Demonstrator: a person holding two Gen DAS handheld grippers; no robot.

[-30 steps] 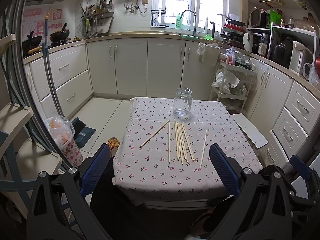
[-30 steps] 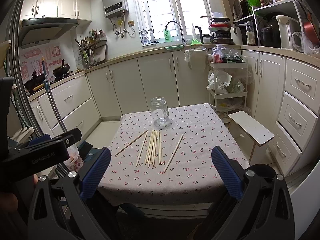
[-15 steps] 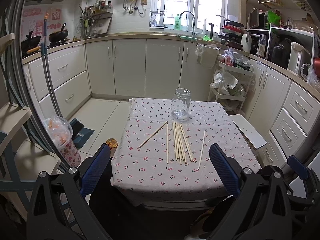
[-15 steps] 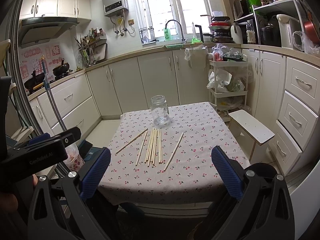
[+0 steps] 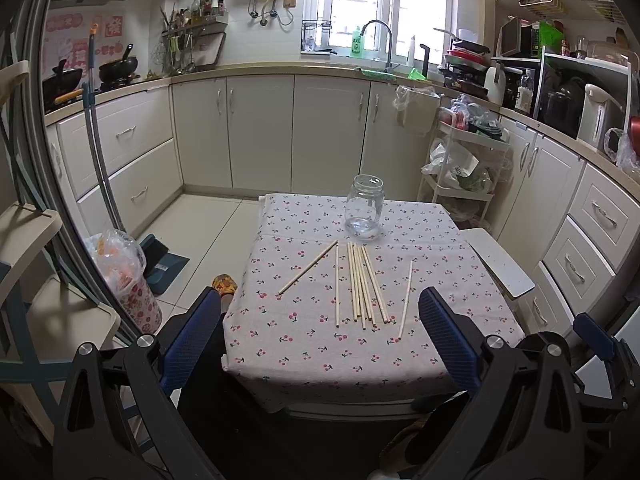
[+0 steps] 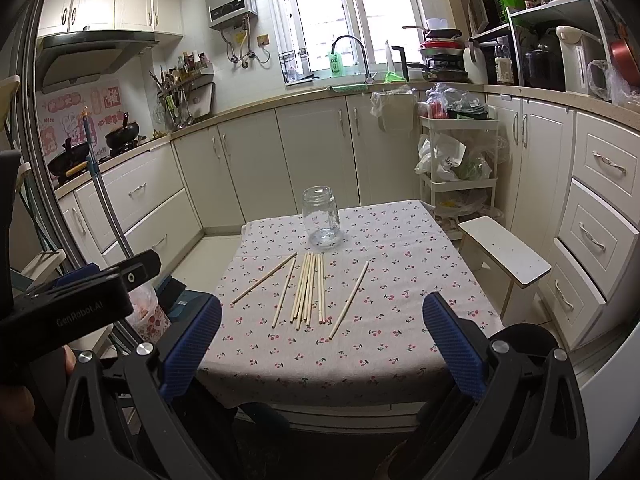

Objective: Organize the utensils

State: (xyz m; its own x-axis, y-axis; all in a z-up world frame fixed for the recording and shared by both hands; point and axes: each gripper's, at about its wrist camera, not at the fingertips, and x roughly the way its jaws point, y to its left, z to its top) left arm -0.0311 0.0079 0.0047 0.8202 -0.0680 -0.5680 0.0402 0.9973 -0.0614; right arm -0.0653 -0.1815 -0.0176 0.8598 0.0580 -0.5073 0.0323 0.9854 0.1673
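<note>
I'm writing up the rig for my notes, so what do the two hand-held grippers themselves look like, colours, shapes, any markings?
Both match. The left hand-held gripper has two blue ribbed finger pads on black plastic arms shaped like open triangles, joined by silver bolts. The right hand-held gripper is built the same. From the right wrist view, the left one's black body bears white "GenRobot.AI" lettering. No cables or sleeves show.

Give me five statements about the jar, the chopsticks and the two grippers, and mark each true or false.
1. The glass jar stands upright on the table. True.
2. Some chopsticks are already in the jar. False: all lie on the cloth.
3. The left gripper is open and empty. True.
4. The right gripper holds a chopstick. False: it is open and empty.
5. One chopstick lies at a slant, left of the bunch. True.
</note>
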